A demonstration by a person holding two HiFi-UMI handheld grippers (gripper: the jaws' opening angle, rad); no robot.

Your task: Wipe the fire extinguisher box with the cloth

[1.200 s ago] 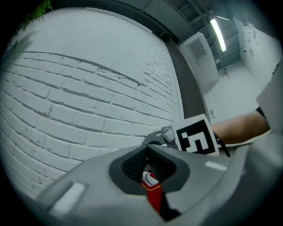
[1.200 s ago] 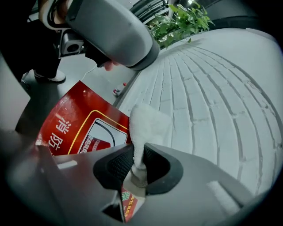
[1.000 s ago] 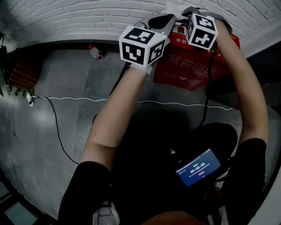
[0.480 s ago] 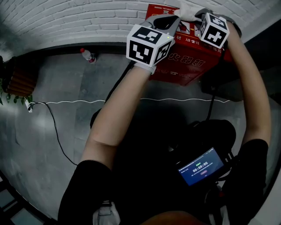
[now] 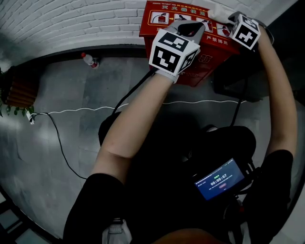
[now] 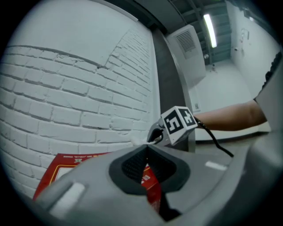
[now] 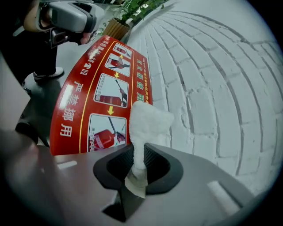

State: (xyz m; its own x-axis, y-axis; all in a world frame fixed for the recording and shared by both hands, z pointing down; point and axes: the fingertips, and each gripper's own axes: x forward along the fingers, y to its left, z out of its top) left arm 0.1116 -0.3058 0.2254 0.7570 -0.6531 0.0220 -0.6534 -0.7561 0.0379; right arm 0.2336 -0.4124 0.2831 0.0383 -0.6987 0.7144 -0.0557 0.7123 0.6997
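Note:
The red fire extinguisher box (image 5: 159, 21) stands against the white brick wall, its top printed with pictograms (image 7: 101, 88). My right gripper (image 5: 229, 18) is shut on a white cloth (image 5: 219, 10) at the box's far right corner by the wall. In the right gripper view the cloth (image 7: 148, 123) sticks up out of the jaws (image 7: 138, 154), over the box's edge. My left gripper (image 5: 190, 25) hovers over the middle of the box top, jaws shut with nothing in them (image 6: 147, 148). The right gripper's marker cube (image 6: 177, 124) shows ahead of it.
A plastic bottle (image 5: 88, 59) stands on the grey floor by the wall. A white cable (image 5: 95, 108) runs across the floor. Plants (image 5: 9, 95) sit at the far left. A dark stand (image 5: 238, 81) is right of the box. A lit screen (image 5: 219, 180) hangs at the person's chest.
Both grippers have moved to the right along the box top, the right one carrying the cloth toward the far right corner. More of the box's top now shows in the head view.

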